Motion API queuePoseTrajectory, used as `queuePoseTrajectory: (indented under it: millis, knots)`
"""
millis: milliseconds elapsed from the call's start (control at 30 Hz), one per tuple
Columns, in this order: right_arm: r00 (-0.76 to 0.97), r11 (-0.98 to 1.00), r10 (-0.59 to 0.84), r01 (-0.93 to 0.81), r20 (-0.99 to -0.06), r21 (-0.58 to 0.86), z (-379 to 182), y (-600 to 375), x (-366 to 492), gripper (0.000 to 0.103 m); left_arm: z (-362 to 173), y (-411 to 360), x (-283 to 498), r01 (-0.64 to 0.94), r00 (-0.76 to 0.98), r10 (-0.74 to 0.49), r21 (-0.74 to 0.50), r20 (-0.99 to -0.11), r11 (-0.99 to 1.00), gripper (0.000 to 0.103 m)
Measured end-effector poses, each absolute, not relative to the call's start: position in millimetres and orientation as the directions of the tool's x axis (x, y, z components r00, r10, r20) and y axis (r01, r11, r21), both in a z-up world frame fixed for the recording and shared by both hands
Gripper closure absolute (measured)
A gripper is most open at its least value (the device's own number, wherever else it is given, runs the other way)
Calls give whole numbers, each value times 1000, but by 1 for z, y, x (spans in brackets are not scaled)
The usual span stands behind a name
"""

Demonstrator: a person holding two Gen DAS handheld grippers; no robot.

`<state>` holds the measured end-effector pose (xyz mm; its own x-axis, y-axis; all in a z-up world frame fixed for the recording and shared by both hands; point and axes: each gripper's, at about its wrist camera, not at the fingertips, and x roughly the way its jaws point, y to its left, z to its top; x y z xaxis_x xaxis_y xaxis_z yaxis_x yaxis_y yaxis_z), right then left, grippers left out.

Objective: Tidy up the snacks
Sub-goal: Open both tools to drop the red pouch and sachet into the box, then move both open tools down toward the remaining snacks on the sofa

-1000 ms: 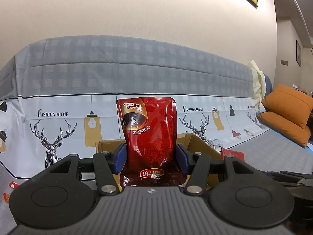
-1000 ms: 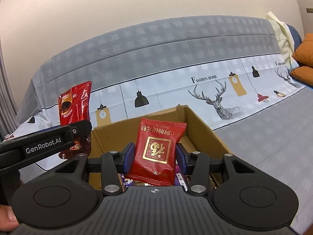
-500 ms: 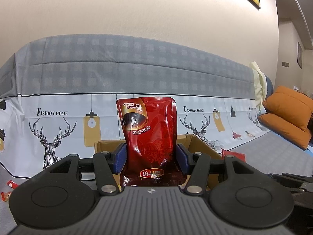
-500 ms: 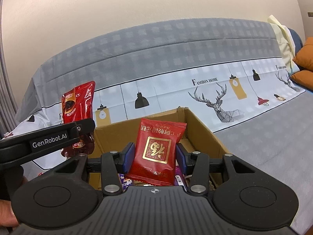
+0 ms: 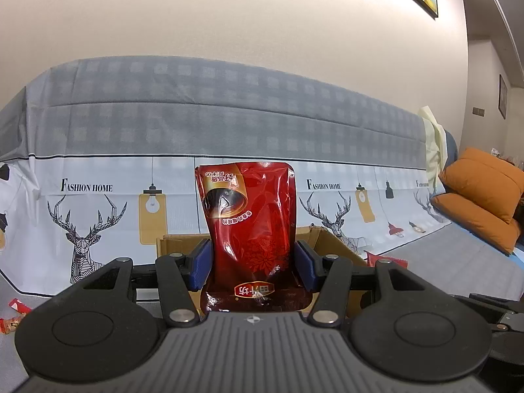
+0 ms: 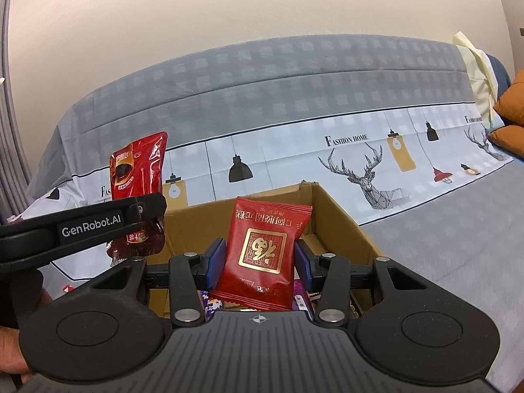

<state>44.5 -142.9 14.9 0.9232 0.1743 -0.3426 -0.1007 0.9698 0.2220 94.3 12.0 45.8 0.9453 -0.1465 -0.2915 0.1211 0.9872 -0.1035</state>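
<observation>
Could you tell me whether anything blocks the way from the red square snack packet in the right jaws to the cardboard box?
Nothing visible does. The red square snack packet hangs over the open brown cardboard box; the tall red pouch is off to the side.

I count two red snack packs up in my claws: one tall pouch [image 5: 250, 229] and one square packet [image 6: 263, 252]. One cardboard box [image 6: 340, 226] sits mid-frame, two orange cushions [image 5: 481, 196] at right, and two loose wrappers [image 5: 13, 314] at lower left.
</observation>
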Motion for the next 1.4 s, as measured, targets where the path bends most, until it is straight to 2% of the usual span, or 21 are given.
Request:
queuePoseTrajectory:
  millis: [167, 233, 267, 300, 333, 367, 400, 500, 567, 733, 933, 967, 1000, 1033, 1067, 1133, 1167, 1267, 1400]
  knots:
    - [924, 971, 175, -104, -341, 216, 15, -142, 45, 55, 46, 13, 94, 122, 944, -149, -109, -293, 987, 43]
    - [922, 971, 179, -108, -344, 214, 14, -141, 45, 52, 47, 12, 96, 130, 940, -161, -121, -300, 984, 31]
    - [921, 972, 177, -108, -348, 210, 14, -140, 45, 52, 46, 12, 96, 124, 938, -158, -125, -308, 984, 30]
    - [918, 973, 176, -108, -354, 204, 13, -139, 46, 49, 47, 13, 98, 122, 937, -157, -129, -312, 984, 29]
    - [917, 975, 171, -104, -359, 199, 13, -138, 46, 38, 47, 13, 99, 120, 937, -156, -132, -313, 984, 29]
    - [918, 975, 169, -103, -359, 196, 13, -137, 46, 34, 48, 13, 99, 117, 937, -154, -134, -313, 984, 29]
    - [918, 975, 168, -103, -358, 194, 13, -137, 46, 31, 49, 13, 99, 114, 938, -151, -135, -312, 984, 29]
    - [919, 977, 165, -101, -358, 190, 14, -136, 47, 31, 50, 13, 100, 115, 939, -151, -134, -309, 984, 29]
    - [918, 976, 164, -99, -361, 192, 13, -136, 49, 31, 50, 13, 99, 114, 941, -149, -128, -305, 985, 31]
    - [919, 977, 165, -102, -358, 187, 13, -133, 49, 31, 51, 17, 97, 106, 944, -136, -113, -300, 988, 49]
    - [921, 975, 178, -118, -347, 186, 14, -123, 49, 31, 54, 37, 93, 70, 948, -98, -99, -304, 993, 54]
    - [921, 975, 183, -126, -343, 183, 15, -120, 49, 32, 54, 42, 92, 61, 948, -88, -97, -306, 993, 55]
    - [921, 974, 195, -140, -338, 181, 15, -117, 49, 42, 55, 48, 91, 47, 948, -74, -93, -310, 995, 59]
    - [918, 971, 213, -160, -335, 177, 16, -113, 49, 58, 55, 54, 90, 35, 948, -63, -91, -313, 995, 63]
    - [914, 967, 232, -180, -333, 178, 16, -109, 49, 65, 56, 60, 89, 20, 947, -47, -88, -319, 996, 66]
    - [907, 958, 269, -218, -325, 186, 17, -101, 48, 85, 56, 70, 85, -7, 947, -12, -59, -320, 998, 81]
    - [903, 954, 287, -236, -320, 187, 18, -97, 48, 89, 57, 73, 81, -27, 950, 19, -20, -311, 999, 84]
    - [894, 940, 331, -285, -301, 188, 23, -84, 46, 92, 56, 80, 76, -56, 956, 97, 151, -277, 987, 87]
    - [880, 923, 373, -322, -293, 209, 27, -70, 45, 92, 33, 101, 81, -57, 937, 159, 313, -312, 948, 88]
